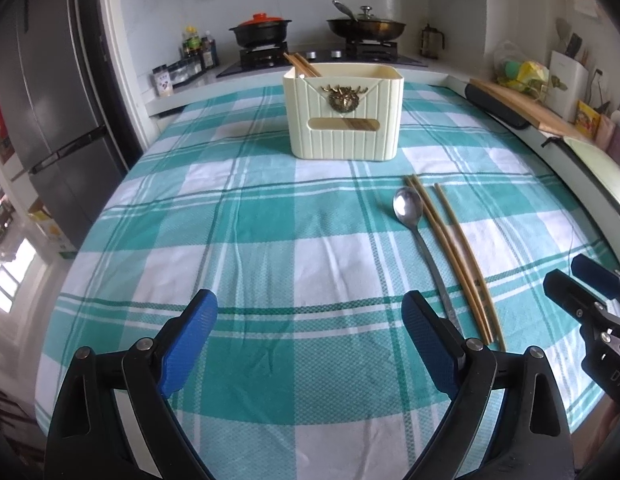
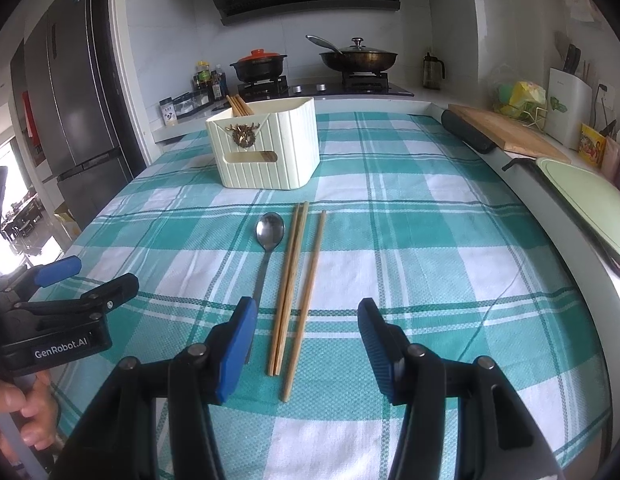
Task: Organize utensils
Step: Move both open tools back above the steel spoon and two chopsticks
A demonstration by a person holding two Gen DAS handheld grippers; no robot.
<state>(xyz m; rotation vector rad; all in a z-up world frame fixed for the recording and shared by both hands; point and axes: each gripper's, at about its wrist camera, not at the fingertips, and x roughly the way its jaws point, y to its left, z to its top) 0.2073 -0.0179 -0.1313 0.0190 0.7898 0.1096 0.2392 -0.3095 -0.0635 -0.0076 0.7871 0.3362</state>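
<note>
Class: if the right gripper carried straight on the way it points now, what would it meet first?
Probably the three loose chopsticks on the tablecloth, lying between the open right gripper fingers; depth is uncertain.

left wrist: low over table (image 1: 269, 208), faces stove
right wrist: same aim, offset right
shared: holder (image 1: 344, 112), spoon (image 2: 269, 230), chopsticks (image 2: 291, 284)

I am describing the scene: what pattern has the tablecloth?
The tablecloth has a teal-and-white plaid check, clearest in the left wrist view.
</note>
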